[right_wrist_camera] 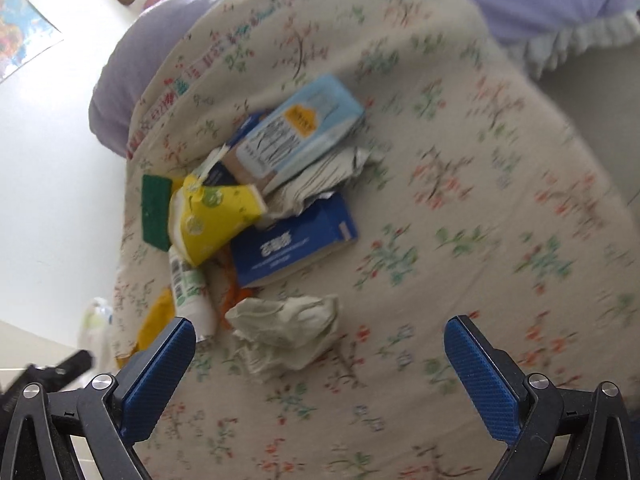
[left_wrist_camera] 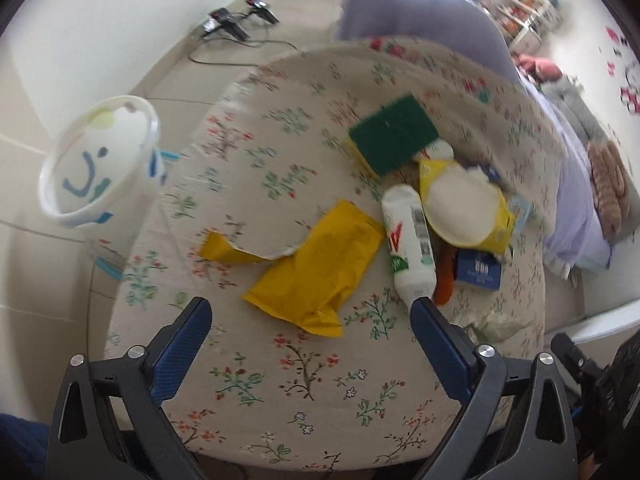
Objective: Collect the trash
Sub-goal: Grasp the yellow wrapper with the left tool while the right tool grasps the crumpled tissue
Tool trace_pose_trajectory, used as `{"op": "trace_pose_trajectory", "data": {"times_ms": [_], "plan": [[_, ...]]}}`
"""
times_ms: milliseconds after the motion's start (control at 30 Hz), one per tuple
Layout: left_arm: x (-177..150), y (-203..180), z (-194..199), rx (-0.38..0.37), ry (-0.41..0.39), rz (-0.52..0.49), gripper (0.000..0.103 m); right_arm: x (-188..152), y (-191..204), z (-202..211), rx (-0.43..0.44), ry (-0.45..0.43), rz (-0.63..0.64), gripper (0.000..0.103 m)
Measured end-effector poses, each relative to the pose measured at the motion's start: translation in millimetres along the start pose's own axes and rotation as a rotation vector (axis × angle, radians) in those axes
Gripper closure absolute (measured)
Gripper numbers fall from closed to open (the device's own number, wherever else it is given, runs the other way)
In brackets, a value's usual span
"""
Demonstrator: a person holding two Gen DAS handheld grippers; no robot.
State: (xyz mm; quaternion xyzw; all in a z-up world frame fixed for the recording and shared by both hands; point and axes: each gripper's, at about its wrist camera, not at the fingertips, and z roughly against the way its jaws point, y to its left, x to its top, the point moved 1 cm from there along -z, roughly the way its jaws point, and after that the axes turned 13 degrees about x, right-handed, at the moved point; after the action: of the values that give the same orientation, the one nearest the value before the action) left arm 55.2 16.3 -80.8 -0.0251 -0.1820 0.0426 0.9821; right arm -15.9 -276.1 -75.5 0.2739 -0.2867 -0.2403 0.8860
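Trash lies heaped on a floral cloth (left_wrist_camera: 280, 380). In the left wrist view I see a torn yellow envelope (left_wrist_camera: 316, 268), a white bottle (left_wrist_camera: 408, 244), a green-and-yellow sponge (left_wrist_camera: 392, 132), a yellow paper cup (left_wrist_camera: 460, 208) and a blue box (left_wrist_camera: 478, 274). My left gripper (left_wrist_camera: 310, 312) is open just short of the envelope, nothing between its fingers. The right wrist view shows a crumpled tissue (right_wrist_camera: 284, 328), the blue box (right_wrist_camera: 292, 240), a pale blue carton (right_wrist_camera: 296, 136), the yellow cup (right_wrist_camera: 212, 216) and the bottle (right_wrist_camera: 192, 288). My right gripper (right_wrist_camera: 320, 332) is open, the tissue near its left finger.
A white bin (left_wrist_camera: 100, 160) with a painted smiley stands on the floor left of the cloth. Purple bedding (left_wrist_camera: 420, 12) lies beyond the heap. Cables and black devices (left_wrist_camera: 236, 24) sit on the tiled floor. Part of the other gripper (left_wrist_camera: 592, 376) shows at lower right.
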Motion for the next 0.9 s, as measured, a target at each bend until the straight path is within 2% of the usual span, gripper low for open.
{"op": "trace_pose_trajectory", "data": {"times_ms": [100,233,367,500,533,633,667,700,800,900], "plan": [[-2,-12,-19,0.018,0.047,-0.040,0.009,-2,-2,-14,0.032,0.027,-0.019,0.000],[-5,-20,-31,0.055,0.042,-0.082,0.010,-6,-4,-31,0.030,0.026,-0.023,0.000],[-8,-34,-47,0.114,0.049,-0.145,0.012,-11,6,-45,0.020,0.013,0.034,0.003],[-6,-31,-56,0.122,0.055,-0.128,0.038,-14,18,-62,-0.036,0.006,0.105,0.009],[-5,-29,-54,0.128,0.038,-0.127,0.051,-15,18,-66,-0.044,0.012,0.109,0.012],[-5,-23,-48,0.082,0.031,-0.114,0.069,-16,18,-74,-0.067,0.026,0.110,0.037],[-5,-21,-45,0.072,0.025,-0.110,0.076,-16,18,-75,-0.079,0.028,0.116,0.050],[-6,-19,-43,0.065,0.019,-0.111,0.103,-16,19,-73,-0.083,0.021,0.124,0.054],[-8,-13,-41,0.016,0.041,-0.101,0.103,-16,23,-68,-0.083,0.005,0.142,0.066],[-8,-11,-39,0.022,0.035,-0.097,0.103,-17,25,-62,-0.078,-0.010,0.142,0.071]]}}
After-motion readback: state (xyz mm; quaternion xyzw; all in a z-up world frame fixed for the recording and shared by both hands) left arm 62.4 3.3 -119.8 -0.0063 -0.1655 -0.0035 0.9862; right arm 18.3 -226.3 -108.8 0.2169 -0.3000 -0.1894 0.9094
